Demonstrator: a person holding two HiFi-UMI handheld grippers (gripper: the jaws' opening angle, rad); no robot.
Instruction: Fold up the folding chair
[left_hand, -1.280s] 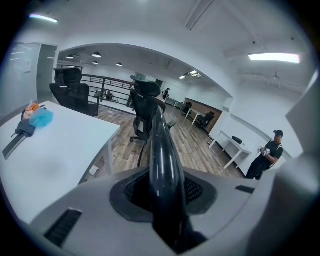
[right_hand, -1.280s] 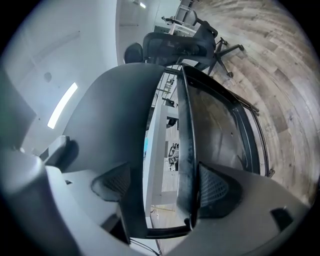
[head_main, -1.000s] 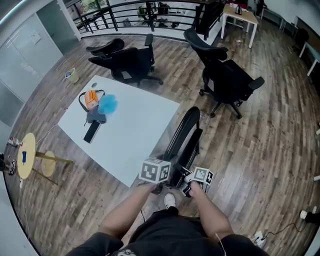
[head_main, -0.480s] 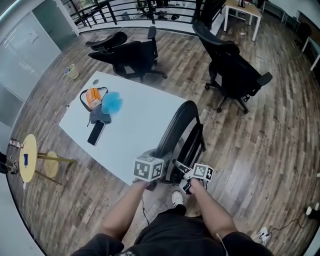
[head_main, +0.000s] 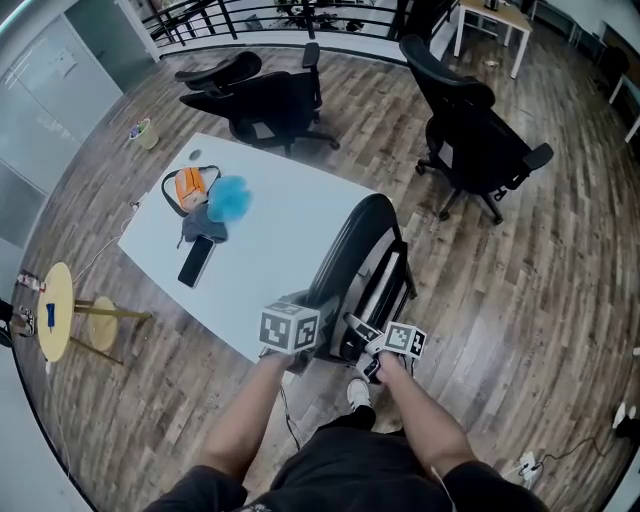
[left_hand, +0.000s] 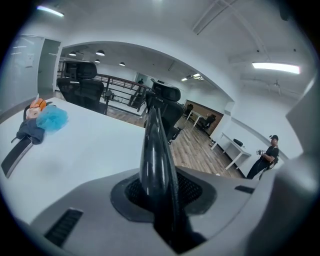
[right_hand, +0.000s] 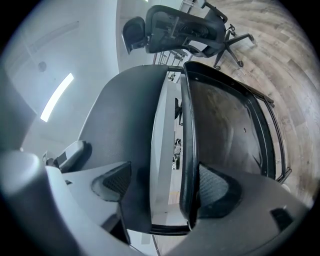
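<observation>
The black folding chair (head_main: 362, 262) stands nearly flat, seat against back, at the white table's (head_main: 270, 250) near corner. My left gripper (head_main: 312, 352) is shut on the chair's black frame tube (left_hand: 155, 145), which rises between its pads. My right gripper (head_main: 368, 358) holds the chair's lower end: in the right gripper view one pad lies against the grey back panel (right_hand: 125, 115) and the other against the black rim of the mesh seat (right_hand: 225, 125), with both layers pinched in the right gripper (right_hand: 165, 190). In the left gripper view the left gripper (left_hand: 162, 195) hides the tube's lower end.
On the table lie an orange bag (head_main: 185, 188), a blue fluffy thing (head_main: 230, 200) and a dark flat object (head_main: 195, 262). Two black office chairs (head_main: 265, 95) (head_main: 475, 130) stand beyond. A small round yellow table (head_main: 52, 312) is at the left. My shoe (head_main: 358, 392) is under the chair.
Both grippers have shifted a little toward the table with the chair in them. The chair's top sits closer to the table edge. Both grips look unchanged.
</observation>
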